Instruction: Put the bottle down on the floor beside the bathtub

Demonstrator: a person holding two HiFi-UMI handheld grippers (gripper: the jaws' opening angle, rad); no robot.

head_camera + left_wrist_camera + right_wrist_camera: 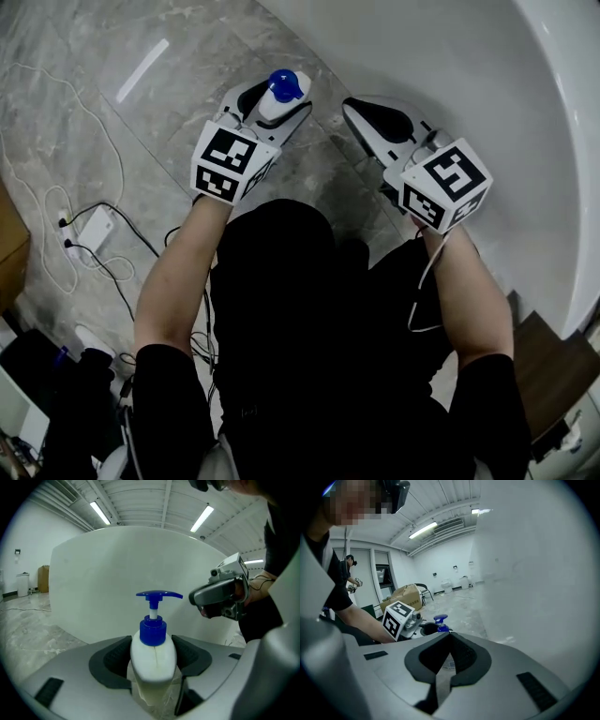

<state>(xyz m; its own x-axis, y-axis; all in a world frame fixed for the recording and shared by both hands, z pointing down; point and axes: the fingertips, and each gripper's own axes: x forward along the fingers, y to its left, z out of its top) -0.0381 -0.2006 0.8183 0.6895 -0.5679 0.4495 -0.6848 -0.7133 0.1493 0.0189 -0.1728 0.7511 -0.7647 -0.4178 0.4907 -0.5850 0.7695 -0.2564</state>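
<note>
A white pump bottle [281, 92] with a blue pump head stands upright between the jaws of my left gripper [274, 105], above the grey marble floor [112, 122] beside the white bathtub [469, 75]. In the left gripper view the dark pads press on both sides of the bottle [153, 651], with the tub wall [117, 573] right behind it. I cannot tell whether its base touches the floor. My right gripper [380, 122] hovers to the right, close to the tub, jaws together and empty. From the right gripper [449, 656] I see the blue pump [440, 620].
Cables and a white power strip [94, 230] lie on the floor at the left. A wooden step [544, 356] sits at the lower right by the tub. Cardboard boxes [401, 597] and another person [349, 573] are far back in the room.
</note>
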